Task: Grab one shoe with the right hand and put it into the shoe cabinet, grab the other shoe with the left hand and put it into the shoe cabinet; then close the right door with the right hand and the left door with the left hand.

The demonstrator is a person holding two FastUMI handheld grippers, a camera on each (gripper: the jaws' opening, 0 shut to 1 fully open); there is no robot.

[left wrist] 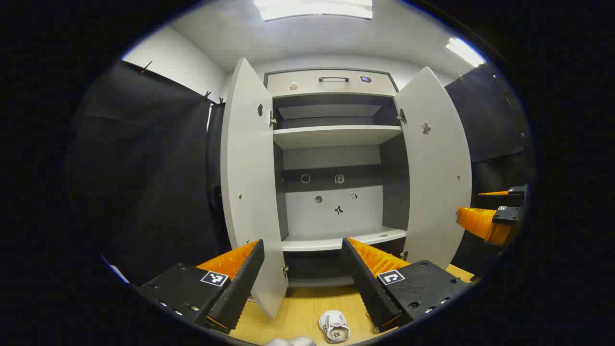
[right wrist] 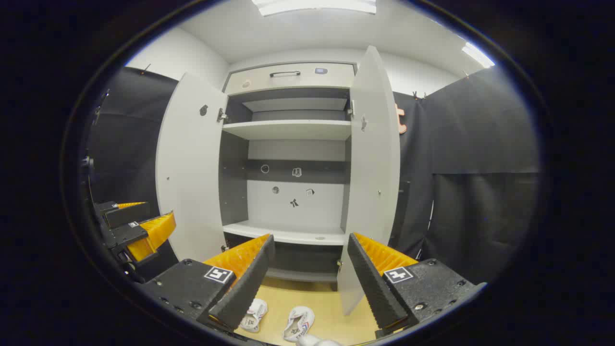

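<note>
Both doors of the shoe cabinet (right wrist: pixel 293 158) stood open, shelves bare. Two shoes (right wrist: pixel 299 323) lay on the floor before it. The right gripper (right wrist: pixel 310 281) and left gripper (left wrist: pixel 302 283) hung above, fingers wide, holding nothing. First step pending: the right gripper must descend onto one shoe.

Bright ceiling panels (left wrist: pixel 312 8) light evenly; sharp pictures, fisheye-bent at the edges.

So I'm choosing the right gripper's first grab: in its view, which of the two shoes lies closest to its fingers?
The left shoe, partly tucked under the right gripper's left finger; the other shoe lies clear in the gap.
</note>
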